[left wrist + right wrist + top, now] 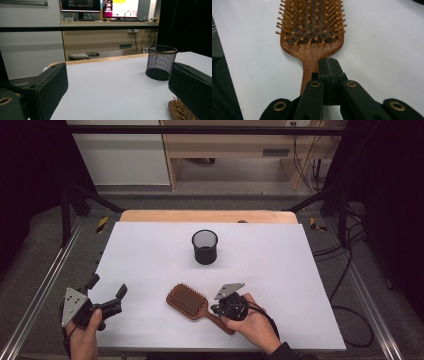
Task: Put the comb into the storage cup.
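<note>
- White table (pixel 280 270) bears the things
- Black mesh cup (pixel 205 246) stands upright near the middle, well apart from both grippers
- Wooden hairbrush (pixel 187 301) lies bristles up at the near edge
- Left gripper (pixel 107 295), jaws wide, holds nothing
- Right gripper (pixel 329 65), jaws pressed together, over the brush handle (pixel 308 72)

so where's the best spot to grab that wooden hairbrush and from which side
Probably by its handle. The hairbrush lies flat, bristles up, its narrow handle pointing toward the person's right side, so it is best approached from that near right end, along the handle. The wide bristled head offers no clean pinch. The right gripper sits over the handle with jaws closed together; whether they clamp it is unclear.
</note>
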Demonstrator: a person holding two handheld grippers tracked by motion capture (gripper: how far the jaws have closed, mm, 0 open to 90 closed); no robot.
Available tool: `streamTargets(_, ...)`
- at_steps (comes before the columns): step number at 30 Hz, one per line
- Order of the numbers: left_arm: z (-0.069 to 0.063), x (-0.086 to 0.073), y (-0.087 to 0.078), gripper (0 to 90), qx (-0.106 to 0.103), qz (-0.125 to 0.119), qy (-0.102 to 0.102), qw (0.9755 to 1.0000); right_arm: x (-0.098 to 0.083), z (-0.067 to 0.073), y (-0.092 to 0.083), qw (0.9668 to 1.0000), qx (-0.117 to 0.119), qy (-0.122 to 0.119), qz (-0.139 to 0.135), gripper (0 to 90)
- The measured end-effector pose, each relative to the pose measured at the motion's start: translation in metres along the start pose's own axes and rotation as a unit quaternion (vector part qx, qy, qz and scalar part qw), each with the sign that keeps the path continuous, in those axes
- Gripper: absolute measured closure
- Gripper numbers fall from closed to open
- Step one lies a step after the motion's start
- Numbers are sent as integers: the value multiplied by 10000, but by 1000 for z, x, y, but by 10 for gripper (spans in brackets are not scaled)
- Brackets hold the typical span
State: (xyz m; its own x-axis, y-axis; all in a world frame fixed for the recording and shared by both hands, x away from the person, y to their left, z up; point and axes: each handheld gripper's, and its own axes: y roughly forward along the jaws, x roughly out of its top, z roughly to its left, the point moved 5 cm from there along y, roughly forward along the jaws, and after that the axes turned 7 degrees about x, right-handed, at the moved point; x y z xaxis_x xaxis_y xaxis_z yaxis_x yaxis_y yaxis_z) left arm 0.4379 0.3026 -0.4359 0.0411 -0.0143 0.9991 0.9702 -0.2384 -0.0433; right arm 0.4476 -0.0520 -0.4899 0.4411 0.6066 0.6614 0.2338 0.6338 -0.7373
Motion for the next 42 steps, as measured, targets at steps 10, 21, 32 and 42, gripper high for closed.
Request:
streamTargets(10, 0, 0, 0, 27, 1, 6, 15, 10000, 0, 6, -8, 10000, 22, -68, -48, 867)
streamTargets(21, 0, 0, 0, 27, 1, 7, 17, 10000, 5, 13, -15, 9997, -110, -160, -122, 522)
streamTargets(32, 0, 0, 0, 27, 2, 3, 11, 10000, 14, 25, -18, 9993, -188, -311, -97, 295)
streamTargets(42, 0, 0, 0, 28, 10, 5, 14, 10000, 21, 37, -14, 9993, -162, -343, -18, 285)
